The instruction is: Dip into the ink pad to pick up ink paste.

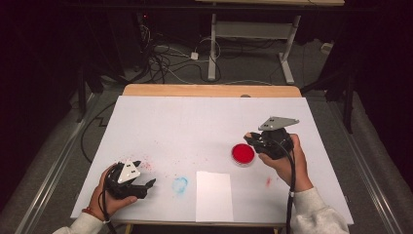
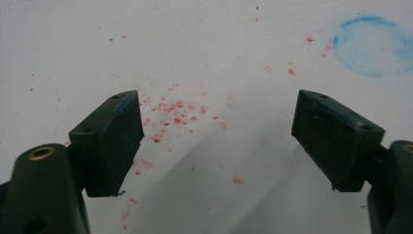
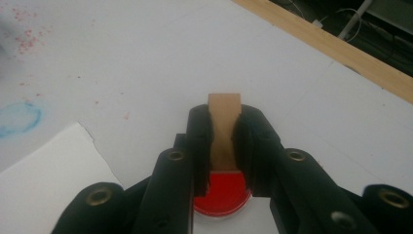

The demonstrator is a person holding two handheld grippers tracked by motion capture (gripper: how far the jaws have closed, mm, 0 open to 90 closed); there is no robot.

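My right gripper [image 1: 253, 139] hangs above the table at the right, shut on a small wooden block [image 3: 224, 103] that stands up between its jaws. Just below and beside it a round red ink pad [image 1: 242, 154] lies on the white table cover; in the right gripper view the red ink pad [image 3: 221, 194] sits under the jaws. My left gripper [image 1: 144, 173] rests low at the front left, open, with nothing between its fingers [image 2: 109, 141].
A white sheet of paper [image 1: 213, 195] lies at the front middle, with a blue ring stain [image 1: 179, 184] to its left. Red specks [image 2: 170, 117] dot the cover near the left gripper. The wooden table edge [image 1: 209, 90] runs along the far side.
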